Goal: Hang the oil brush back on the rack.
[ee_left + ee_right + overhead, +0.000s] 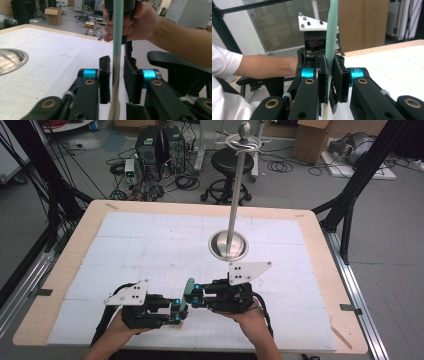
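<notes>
**Two claws, one green and white strip**

The right gripper (330, 82) is pinched tight on a thin strip (331, 37), green at one end and white at the other. The left gripper (116, 80) has the same strip (117, 45) between its jaws, with small gaps at the sides. Both meet low over the table (150, 240), near the person. Farther back stands a metal stand (229, 245) with a tall pole.

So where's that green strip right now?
The green strip is near the table's front edge in the high view, between the left gripper and right gripper, below the metal stand.
</notes>
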Demonstrator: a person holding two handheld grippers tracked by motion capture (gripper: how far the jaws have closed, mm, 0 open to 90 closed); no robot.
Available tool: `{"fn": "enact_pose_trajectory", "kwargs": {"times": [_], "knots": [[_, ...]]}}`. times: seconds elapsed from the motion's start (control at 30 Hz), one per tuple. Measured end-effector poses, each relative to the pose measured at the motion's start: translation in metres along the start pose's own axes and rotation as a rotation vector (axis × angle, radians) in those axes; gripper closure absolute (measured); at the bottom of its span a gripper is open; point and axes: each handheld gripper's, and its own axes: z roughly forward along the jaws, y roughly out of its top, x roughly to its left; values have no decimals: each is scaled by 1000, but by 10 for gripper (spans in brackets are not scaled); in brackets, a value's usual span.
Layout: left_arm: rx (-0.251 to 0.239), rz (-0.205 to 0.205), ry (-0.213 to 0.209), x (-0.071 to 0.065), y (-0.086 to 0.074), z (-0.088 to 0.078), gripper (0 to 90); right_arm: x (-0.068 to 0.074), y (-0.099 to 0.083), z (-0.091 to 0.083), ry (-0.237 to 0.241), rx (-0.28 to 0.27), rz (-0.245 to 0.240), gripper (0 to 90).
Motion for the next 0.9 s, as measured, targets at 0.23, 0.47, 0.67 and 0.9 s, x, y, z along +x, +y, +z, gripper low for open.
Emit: {"fn": "enact_pose_trajectory", "kwargs": {"times": [0.23, 0.47, 0.67, 0.9], "knots": [[-4, 4, 67, -2, 1, 0, 842, 2, 0, -1, -101, -52, 71, 505], [-33, -13, 210, -2, 3, -1, 843, 13, 1, -3, -330, -70, 18, 461], [-24, -19, 310, -1, 3, 4, 843, 22, 4, 2, -445, -58, -6, 507], [-13, -11, 357, -4, 2, 10, 842, 27, 9, 14, -533, -14, -6, 555]]}}
